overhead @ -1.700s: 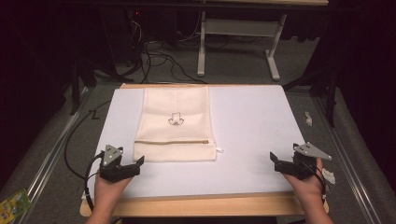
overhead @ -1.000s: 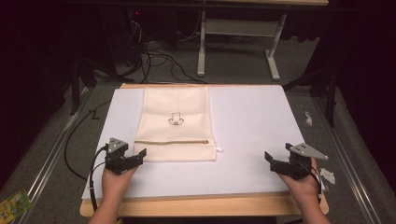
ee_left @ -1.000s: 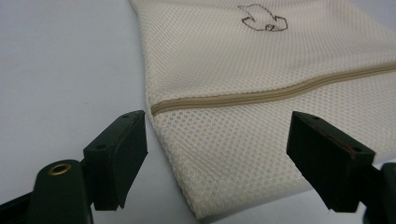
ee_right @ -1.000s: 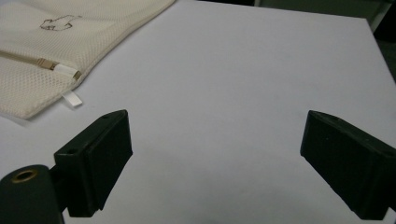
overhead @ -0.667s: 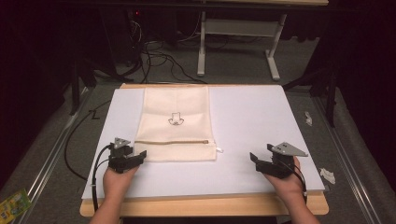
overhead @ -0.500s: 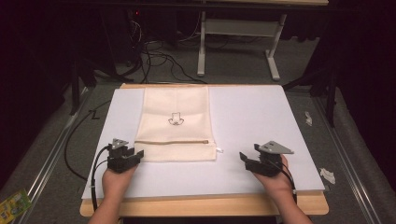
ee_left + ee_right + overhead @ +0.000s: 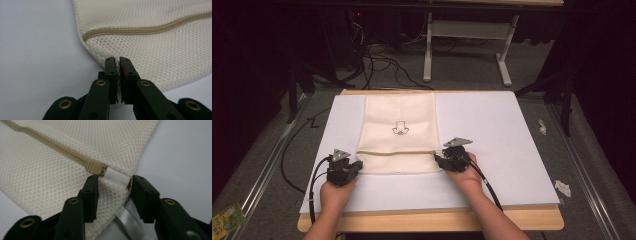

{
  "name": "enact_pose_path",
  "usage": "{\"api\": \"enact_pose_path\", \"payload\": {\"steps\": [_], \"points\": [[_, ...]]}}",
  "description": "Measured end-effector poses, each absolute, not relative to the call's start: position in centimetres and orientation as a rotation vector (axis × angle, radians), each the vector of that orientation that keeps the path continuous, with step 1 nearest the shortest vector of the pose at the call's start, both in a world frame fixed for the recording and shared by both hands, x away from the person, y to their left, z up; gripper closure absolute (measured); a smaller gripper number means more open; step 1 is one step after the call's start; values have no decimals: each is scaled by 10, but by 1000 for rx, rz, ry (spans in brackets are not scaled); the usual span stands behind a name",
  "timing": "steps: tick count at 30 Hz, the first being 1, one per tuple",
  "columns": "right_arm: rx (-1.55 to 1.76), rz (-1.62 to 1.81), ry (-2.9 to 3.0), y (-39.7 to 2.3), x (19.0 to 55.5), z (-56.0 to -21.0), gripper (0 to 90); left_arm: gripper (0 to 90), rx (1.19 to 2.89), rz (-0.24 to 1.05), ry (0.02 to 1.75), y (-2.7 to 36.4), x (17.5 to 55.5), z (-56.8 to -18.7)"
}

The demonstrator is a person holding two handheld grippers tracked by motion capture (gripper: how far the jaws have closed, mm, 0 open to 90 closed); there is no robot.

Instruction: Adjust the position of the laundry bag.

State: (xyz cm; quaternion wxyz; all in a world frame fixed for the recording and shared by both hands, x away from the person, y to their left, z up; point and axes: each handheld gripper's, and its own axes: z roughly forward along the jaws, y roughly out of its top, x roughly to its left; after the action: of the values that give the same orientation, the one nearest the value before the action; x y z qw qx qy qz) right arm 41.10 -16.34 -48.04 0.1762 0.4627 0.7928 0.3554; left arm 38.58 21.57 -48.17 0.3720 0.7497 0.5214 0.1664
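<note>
Cream mesh is what my left tool (image 7: 117, 61) is pinching: its two black jaws are pressing together on the near left corner of the laundry bag (image 7: 399, 131), just below the rounded end of the tan zipper (image 7: 150, 28), with a thin fold of netting caught between them. From above, my left hand (image 7: 334, 192) is sitting at the bag's lower left corner with that tool (image 7: 357, 166) pointing toward the cloth.

My right tool (image 7: 113, 186) is standing partly spread, and its jaws have just been closing. They are straddling the bag's right edge where the zipper ends: the tan zipper slider (image 7: 93, 167) and a white fabric tab (image 7: 116, 177) are lying between the jaws, with mesh bunching up against the left jaw. I cannot tell whether the pads are pressing on the cloth. From above, this tool (image 7: 438, 159) is touching the bag's right edge at the zipper line, with my right hand (image 7: 464, 172) behind it.

Lying flat on the white tabletop (image 7: 512, 135), the bag is running lengthwise away from me, left of centre, and a small dark printed mark (image 7: 400, 129) is sitting near its middle.

I am counting one bag, one zipper with one slider, one white tab, one printed mark, and two tools, each trailing one black cable (image 7: 314, 185).
</note>
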Motion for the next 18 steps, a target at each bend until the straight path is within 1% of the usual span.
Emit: {"api": "enact_pose_path", "payload": {"steps": [1,2,3,4,8,12,18], "points": [[1298,981,2243,-162,411,-480,670,861,1918,431,1342,215,385,-482],[1288,965,2246,-163,411,-479,722,861,1921,433,1340,215,385,-482],[1282,964,2257,-164,410,-478,799,862,1923,435,1336,214,384,-481],[1271,964,2259,-165,410,-478,815,862,1933,429,1327,214,383,-481],[1257,982,2273,-173,404,-477,846,862,1950,373,1276,212,378,-479],[1259,993,2269,-182,396,-474,852,862,1949,345,1261,208,374,-477],[1243,984,2247,-209,378,-466,854,864,2000,309,1155,181,366,-473]]}}
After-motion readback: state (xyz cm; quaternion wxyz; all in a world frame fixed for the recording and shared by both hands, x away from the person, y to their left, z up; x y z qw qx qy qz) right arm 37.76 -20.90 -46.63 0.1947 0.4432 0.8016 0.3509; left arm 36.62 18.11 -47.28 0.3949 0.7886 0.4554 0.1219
